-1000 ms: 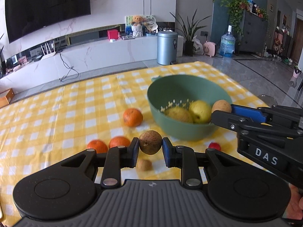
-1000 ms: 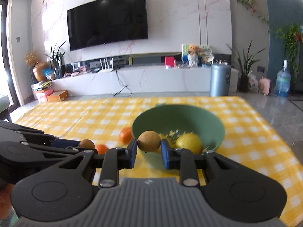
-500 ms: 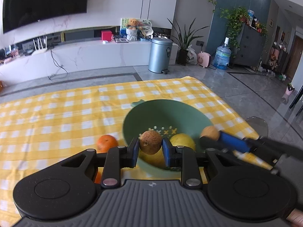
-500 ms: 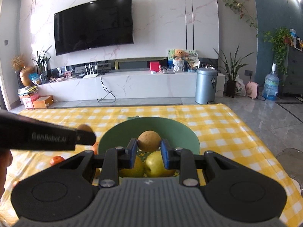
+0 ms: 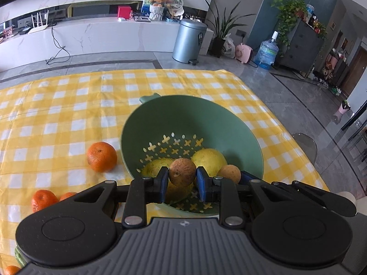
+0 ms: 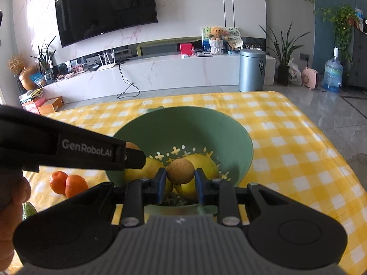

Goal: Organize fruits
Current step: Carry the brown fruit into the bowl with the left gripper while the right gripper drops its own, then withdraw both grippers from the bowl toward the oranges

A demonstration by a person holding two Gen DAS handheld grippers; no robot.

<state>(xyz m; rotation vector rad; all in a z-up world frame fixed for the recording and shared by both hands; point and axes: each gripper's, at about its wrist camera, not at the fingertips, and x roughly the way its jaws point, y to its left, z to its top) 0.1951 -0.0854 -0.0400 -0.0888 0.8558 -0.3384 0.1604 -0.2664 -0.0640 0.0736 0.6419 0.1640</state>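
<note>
A small round brown fruit (image 5: 182, 171), rough-skinned with a dimple, is clamped between the blue pads of the left claw (image 5: 182, 178), held over the near inside of a green colander bowl (image 5: 183, 114). A second, paler tan round fruit (image 6: 180, 171) is clamped the same way in the right claw (image 6: 180, 178), also over the bowl's interior. In the left wrist view this tan fruit shows at about 3 o'clock of the brown one, just beside it.

Inside the bowl, below both held fruits, lie two large yellow-green fruits (image 5: 209, 160), possibly pears, resting on the bottom, which is pierced with cross-shaped holes.

The bowl stands on a tabletop covered by a yellow and white checked cloth (image 5: 68, 114). At 9 o'clock of the bowl, just beside its wall, sits one orange mandarin (image 5: 102, 157). Two more mandarins (image 5: 43, 200) lie touching each other at about 8 o'clock, nearer the camera. A green fruit (image 6: 28, 209) peeks out at the lower left of the right wrist view, mostly hidden.

Part of a person's hand (image 6: 11, 197) grips the left claw's handle at the left edge of that view.

Beyond the tabletop are a grey tiled floor, a silver pedal bin (image 5: 189, 39), a white marble-look media unit and a wall-mounted television (image 6: 105, 9).
</note>
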